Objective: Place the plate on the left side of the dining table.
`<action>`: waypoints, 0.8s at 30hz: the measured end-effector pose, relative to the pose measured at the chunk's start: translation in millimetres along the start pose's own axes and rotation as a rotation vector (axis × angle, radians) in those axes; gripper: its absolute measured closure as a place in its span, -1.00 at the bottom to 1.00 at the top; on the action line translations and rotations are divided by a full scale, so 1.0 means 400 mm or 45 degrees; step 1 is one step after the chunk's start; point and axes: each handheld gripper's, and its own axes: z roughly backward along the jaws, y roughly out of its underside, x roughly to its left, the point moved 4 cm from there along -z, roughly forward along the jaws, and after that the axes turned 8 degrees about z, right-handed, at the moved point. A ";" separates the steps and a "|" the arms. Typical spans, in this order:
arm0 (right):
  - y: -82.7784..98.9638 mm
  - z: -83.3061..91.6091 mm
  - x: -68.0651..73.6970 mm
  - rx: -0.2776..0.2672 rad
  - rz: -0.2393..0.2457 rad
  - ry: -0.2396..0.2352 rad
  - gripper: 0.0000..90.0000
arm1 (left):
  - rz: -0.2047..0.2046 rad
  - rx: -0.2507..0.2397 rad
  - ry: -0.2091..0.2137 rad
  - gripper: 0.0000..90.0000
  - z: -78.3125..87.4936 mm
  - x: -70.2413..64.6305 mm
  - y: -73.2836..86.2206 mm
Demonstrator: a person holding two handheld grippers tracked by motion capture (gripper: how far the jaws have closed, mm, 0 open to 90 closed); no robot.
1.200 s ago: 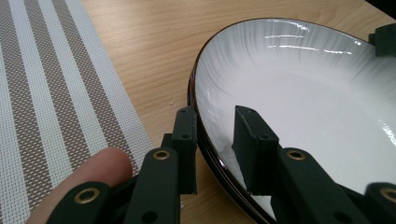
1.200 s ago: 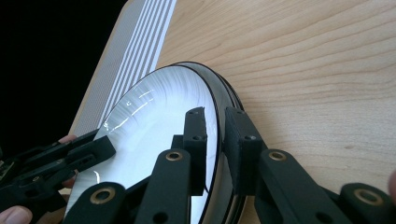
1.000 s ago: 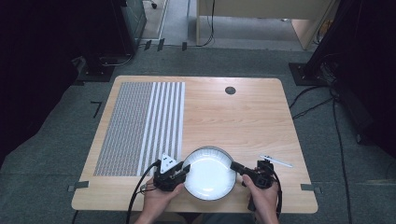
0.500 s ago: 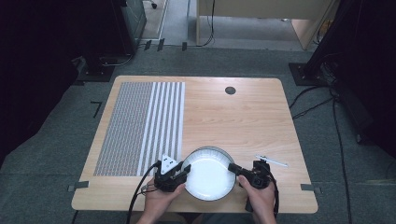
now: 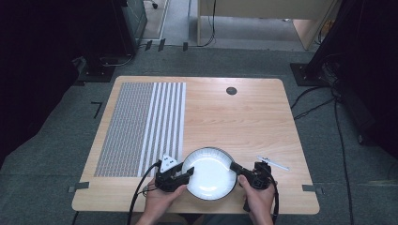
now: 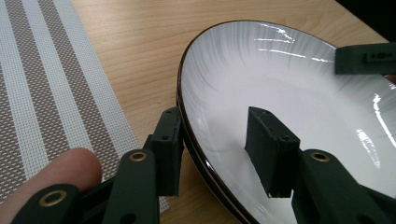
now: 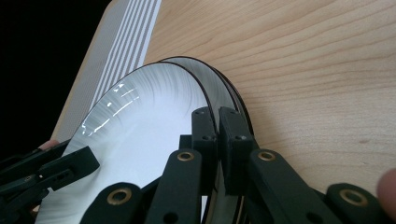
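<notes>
Gripping the rim: white plate (image 5: 209,173) is clamped by right gripper (image 5: 238,168) | left gripper (image 5: 184,174) jaws just opened, astride opposite rim, inner pad clear | plate at counter (image 5: 244,122) near edge, beside striped mat (image 5: 141,126)

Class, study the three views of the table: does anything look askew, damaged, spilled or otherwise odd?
Nothing spilled or broken. One oddity: the right gripper is shut on the white dark-rimmed plates, while the left gripper merely straddles the rim, its jaws having just been opening, one inside well clear. A small white utensil lies beside them.
</notes>
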 end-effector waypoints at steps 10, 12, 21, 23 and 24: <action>0.001 0.004 -0.013 -0.007 -0.154 -0.078 0.90 | 0.031 0.042 0.041 0.37 0.010 0.013 -0.009; 0.001 0.005 -0.012 -0.006 -0.161 -0.079 0.90 | 0.033 0.049 0.042 0.40 0.012 0.015 -0.009; 0.004 0.008 -0.016 -0.005 -0.231 -0.110 0.88 | 0.044 0.067 0.057 0.48 0.021 0.017 -0.016; 0.005 0.009 -0.017 -0.005 -0.250 -0.116 0.88 | 0.047 0.061 0.058 0.49 0.024 0.016 -0.018; 0.005 0.010 -0.017 -0.006 -0.254 -0.119 0.88 | 0.048 0.057 0.056 0.49 0.025 0.015 -0.018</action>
